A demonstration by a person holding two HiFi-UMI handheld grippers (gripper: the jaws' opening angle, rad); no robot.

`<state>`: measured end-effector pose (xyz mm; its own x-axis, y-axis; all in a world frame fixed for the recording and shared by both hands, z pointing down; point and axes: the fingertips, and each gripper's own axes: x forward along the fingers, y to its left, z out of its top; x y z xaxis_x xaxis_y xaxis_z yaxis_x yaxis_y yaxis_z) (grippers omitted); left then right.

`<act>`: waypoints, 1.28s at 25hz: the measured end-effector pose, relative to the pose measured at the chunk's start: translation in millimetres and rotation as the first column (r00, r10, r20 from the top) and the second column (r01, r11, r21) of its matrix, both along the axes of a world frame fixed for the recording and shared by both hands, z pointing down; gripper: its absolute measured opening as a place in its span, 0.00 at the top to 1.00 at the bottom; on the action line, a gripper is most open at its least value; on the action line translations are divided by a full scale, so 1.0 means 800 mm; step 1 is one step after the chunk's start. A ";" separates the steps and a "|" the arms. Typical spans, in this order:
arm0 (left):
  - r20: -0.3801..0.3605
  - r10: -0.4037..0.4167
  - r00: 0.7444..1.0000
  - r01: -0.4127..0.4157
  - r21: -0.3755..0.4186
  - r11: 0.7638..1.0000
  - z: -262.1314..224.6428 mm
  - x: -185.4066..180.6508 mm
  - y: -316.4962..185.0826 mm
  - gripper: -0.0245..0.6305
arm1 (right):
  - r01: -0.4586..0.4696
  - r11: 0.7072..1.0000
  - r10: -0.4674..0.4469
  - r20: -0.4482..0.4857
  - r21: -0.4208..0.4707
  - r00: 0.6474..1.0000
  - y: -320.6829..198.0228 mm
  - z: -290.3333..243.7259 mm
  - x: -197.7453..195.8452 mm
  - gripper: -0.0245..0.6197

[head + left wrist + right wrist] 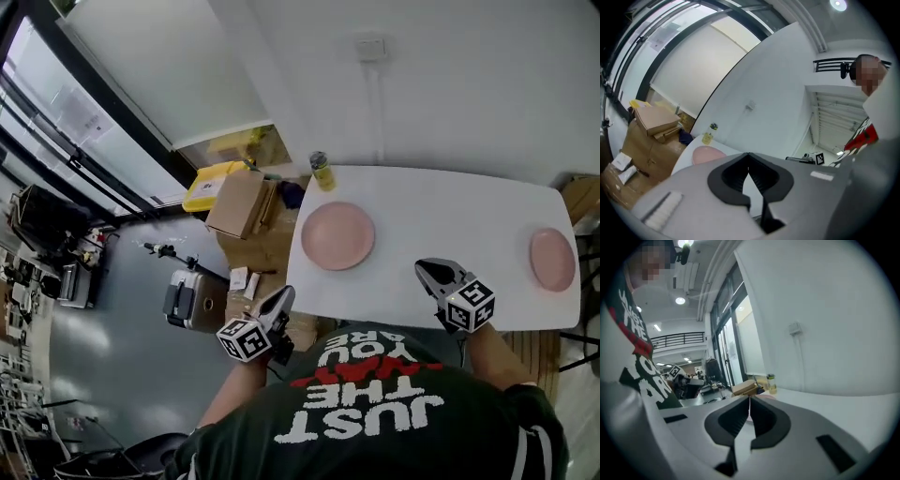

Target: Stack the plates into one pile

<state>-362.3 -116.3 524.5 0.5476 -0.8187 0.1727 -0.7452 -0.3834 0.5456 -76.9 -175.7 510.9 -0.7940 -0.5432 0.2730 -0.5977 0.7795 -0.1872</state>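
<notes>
Plates, both pink, lie well apart on the white table (450, 202) in the head view, the left plate (337, 235) near a bottle (322, 171), the right plate (551, 259) at the far end, left claw (284, 295) and right claw (427, 268) at the near edge; the left gripper view shows its claw closed on nothing, the left plate beyond; the right gripper view shows its claw closed, empty.

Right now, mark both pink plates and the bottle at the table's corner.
Left pink plate (337, 235), head view, centre of the plate.
Right pink plate (551, 259), head view, centre of the plate.
Bottle (322, 173), head view, middle of its body.
</notes>
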 end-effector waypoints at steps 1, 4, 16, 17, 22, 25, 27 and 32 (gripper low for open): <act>0.022 0.022 1.000 -0.022 0.008 1.000 -0.003 -0.023 -0.004 0.95 | -0.032 0.999 0.032 0.004 -0.003 0.999 -0.001 -0.004 -0.025 0.95; 0.099 0.101 0.990 -0.105 0.038 0.994 -0.022 -0.082 -0.017 0.95 | -0.085 0.996 0.085 -0.003 -0.009 0.996 0.007 -0.015 -0.098 0.95; 0.126 0.227 0.966 -0.244 0.137 0.960 -0.043 -0.118 -0.088 0.95 | -0.135 0.989 0.126 -0.138 -0.061 0.982 -0.012 0.014 -0.219 0.95; 0.120 0.220 0.968 -0.236 0.132 0.963 -0.040 -0.115 -0.094 0.95 | -0.134 0.989 0.123 -0.141 -0.067 0.982 -0.018 0.018 -0.221 0.95; 0.120 0.222 0.968 -0.233 0.084 0.969 -0.019 -0.095 -0.101 0.95 | -0.179 0.972 0.155 -0.161 -0.151 0.975 -0.054 0.062 -0.205 0.95; 0.143 0.222 0.965 -0.232 0.061 0.971 -0.006 -0.086 -0.107 0.95 | -0.270 0.932 0.232 -0.173 -0.244 0.957 -0.091 0.109 -0.180 0.95; 0.147 0.218 0.965 -0.226 0.043 0.973 0.003 -0.081 -0.111 0.95 | -0.344 0.886 0.299 -0.186 -0.311 0.936 -0.116 0.145 -0.159 0.94; 0.168 0.235 0.957 -0.239 0.001 0.971 0.030 -0.071 -0.110 0.95 | -0.483 0.755 0.414 -0.249 -0.445 0.876 -0.153 0.230 -0.123 0.75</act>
<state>-419.0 -204.0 548.2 0.6918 -0.6732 0.2611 -0.7106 -0.5704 0.4119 -175.2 -297.9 694.6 -0.4323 -0.5993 0.6738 -0.9004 0.2456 -0.3592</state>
